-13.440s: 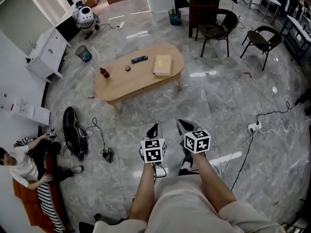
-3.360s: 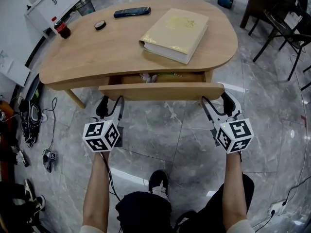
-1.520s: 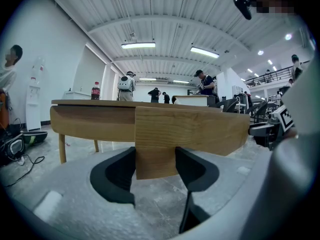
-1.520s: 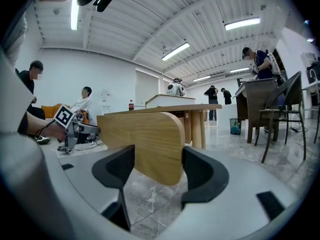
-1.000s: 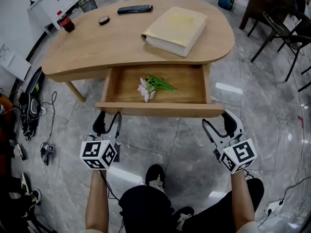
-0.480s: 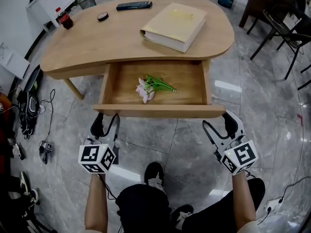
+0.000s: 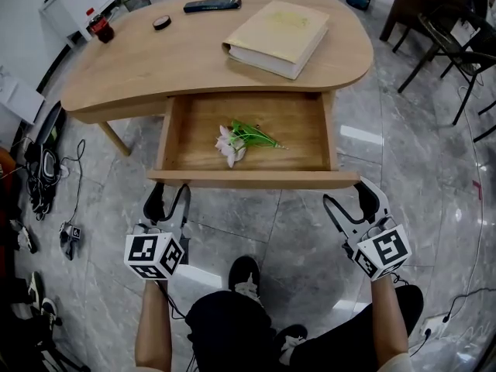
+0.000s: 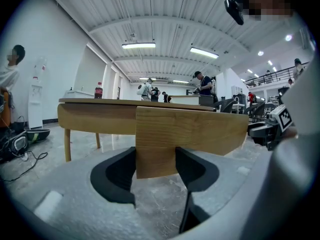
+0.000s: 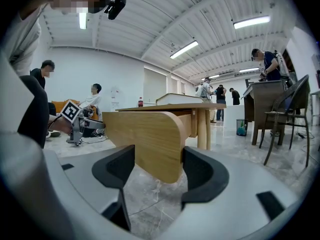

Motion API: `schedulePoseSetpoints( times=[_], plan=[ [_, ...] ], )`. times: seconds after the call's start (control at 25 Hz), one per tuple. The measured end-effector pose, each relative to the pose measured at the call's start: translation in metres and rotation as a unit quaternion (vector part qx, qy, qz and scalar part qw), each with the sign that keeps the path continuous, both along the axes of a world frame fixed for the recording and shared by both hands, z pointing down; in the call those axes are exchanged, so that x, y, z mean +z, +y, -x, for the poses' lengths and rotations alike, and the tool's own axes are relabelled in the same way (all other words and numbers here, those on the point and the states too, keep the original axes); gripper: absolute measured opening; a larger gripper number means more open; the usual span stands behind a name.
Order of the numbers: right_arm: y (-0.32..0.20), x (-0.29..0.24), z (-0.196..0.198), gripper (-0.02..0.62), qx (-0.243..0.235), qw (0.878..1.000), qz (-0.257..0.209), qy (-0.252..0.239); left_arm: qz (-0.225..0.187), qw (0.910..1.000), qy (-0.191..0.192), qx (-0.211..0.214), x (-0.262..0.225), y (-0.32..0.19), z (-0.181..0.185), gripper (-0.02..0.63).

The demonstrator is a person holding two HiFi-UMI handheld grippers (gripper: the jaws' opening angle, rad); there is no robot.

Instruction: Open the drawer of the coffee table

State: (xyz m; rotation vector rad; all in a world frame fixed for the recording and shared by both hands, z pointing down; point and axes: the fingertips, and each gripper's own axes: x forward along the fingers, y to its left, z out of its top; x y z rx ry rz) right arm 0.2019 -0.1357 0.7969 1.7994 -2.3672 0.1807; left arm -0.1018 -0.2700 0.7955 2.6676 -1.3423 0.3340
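Observation:
The wooden coffee table [image 7: 155, 68] has its drawer pulled out, and the drawer front [image 7: 256, 179] faces me. Inside the drawer lies an artificial flower sprig [image 7: 236, 142]. My left gripper [image 7: 169, 198] stands open just below the front's left end. My right gripper [image 7: 349, 198] stands open at the front's right end. In the left gripper view the drawer front [image 8: 190, 134] shows between and beyond the spread jaws of the left gripper [image 8: 155, 171]. In the right gripper view the rounded corner of the drawer front [image 9: 145, 134] sits between the spread jaws of the right gripper [image 9: 157, 171].
On the tabletop are a thick book [image 7: 277, 37], a remote [image 7: 211, 5], a small round disc [image 7: 161, 22] and a cola bottle [image 7: 97, 28]. Cables and gear [image 7: 46, 177] lie on the floor at left. Chairs [image 7: 457, 37] stand at right. My shoe [image 7: 246, 273] is below the drawer.
The drawer has slid out a little further. Both grippers have drawn back slightly toward me with it, still open.

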Motion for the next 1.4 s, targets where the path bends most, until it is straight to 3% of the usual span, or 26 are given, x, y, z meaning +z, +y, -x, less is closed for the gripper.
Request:
schedulePoseSetpoints(
  times=[0.72,1.0,1.2,1.4],
  plan=[
    [0.0,0.021,-0.003,0.299,-0.003,1.0,0.014,0.023,0.012,0.9999,-0.003,0.0,0.021,0.002,0.0,0.238],
    [0.007,0.01,-0.012,0.284,-0.038,0.993,0.007,0.109,-0.009,1.0,0.003,0.0,0.014,0.005,0.006,0.238],
    [0.003,-0.013,-0.031,0.278,-0.017,0.997,-0.014,0.074,-0.014,0.9999,0.007,0.0,0.006,0.009,0.007,0.236],
    [0.007,-0.029,-0.021,0.256,-0.077,0.995,-0.025,0.059,-0.012,0.9999,0.0,0.007,0.004,0.01,0.006,0.238]
  ],
)
